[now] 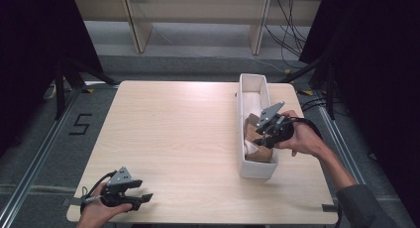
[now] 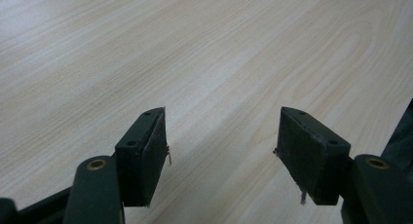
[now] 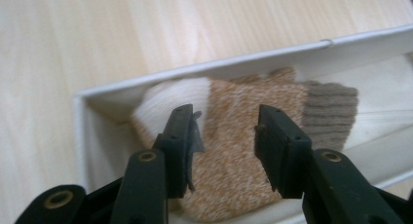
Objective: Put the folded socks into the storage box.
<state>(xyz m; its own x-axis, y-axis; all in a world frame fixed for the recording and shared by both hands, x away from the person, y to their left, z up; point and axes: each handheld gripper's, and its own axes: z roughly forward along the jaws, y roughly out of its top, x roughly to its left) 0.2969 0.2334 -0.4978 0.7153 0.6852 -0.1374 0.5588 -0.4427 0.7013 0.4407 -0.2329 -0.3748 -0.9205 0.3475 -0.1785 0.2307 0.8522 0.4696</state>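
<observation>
We see the right tongs (image 3: 224,151) part-spread over an orange sock (image 3: 234,136) inside the white bin (image 1: 255,84), seemingly not pinching it; left tongs (image 2: 221,156) spread above the counter (image 1: 173,139).

Our left gripper (image 1: 143,197) and right gripper (image 1: 261,139) are both black, each topped with a grey three-cornered plate and trailing a black cable behind the fingers. Up close, our left fingers (image 2: 146,153) are dark blocks with two small screw holes along the top edge, hinged on arms with brass-ringed pivots just below the pads. We wear a dark grey sleeve (image 1: 361,205) on the right forearm
</observation>
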